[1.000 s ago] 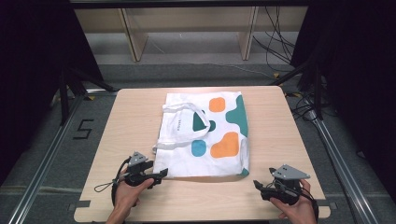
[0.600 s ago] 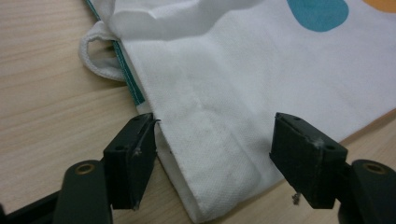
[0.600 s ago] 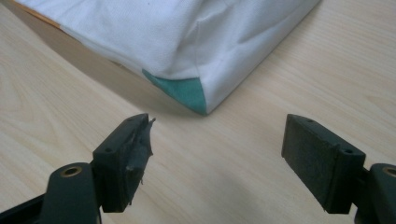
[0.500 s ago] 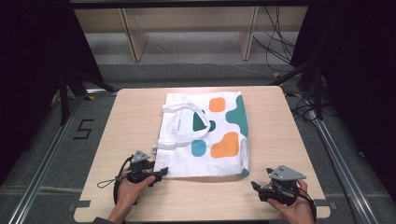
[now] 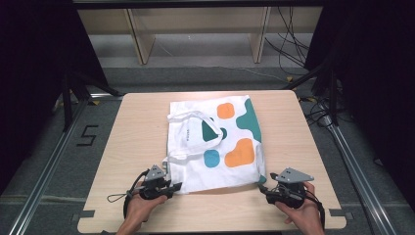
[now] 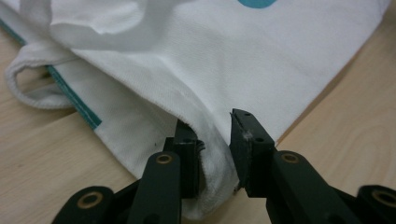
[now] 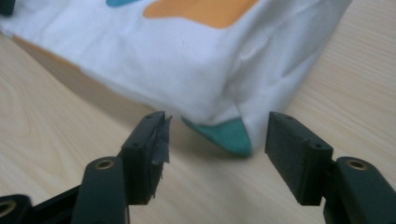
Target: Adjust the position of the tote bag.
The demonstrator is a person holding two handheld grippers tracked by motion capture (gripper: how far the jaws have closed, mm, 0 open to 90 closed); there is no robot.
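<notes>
My left gripper [image 6: 212, 154] is at the bag's [image 5: 215, 144] near left corner. Its jaws have just been closing, with a fold of white cloth between them, but I can't tell if they pinch it yet. My right gripper [image 7: 212, 154] has been closing too; jaws wide apart round the teal corner tip [image 7: 224, 135], not touching. Bag lies flat mid table [image 5: 137, 122], reaching twd the near edge. Tiny print by the handle [image 5: 193, 129], too small to read.

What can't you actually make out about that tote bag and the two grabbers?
- Small print on the tote bag: too small in the high view.
- Left gripper: bag corner sits between its jaws; the folded cloth hides whether the pads pinch it.
- Bag's underside: hidden against the table.
</notes>
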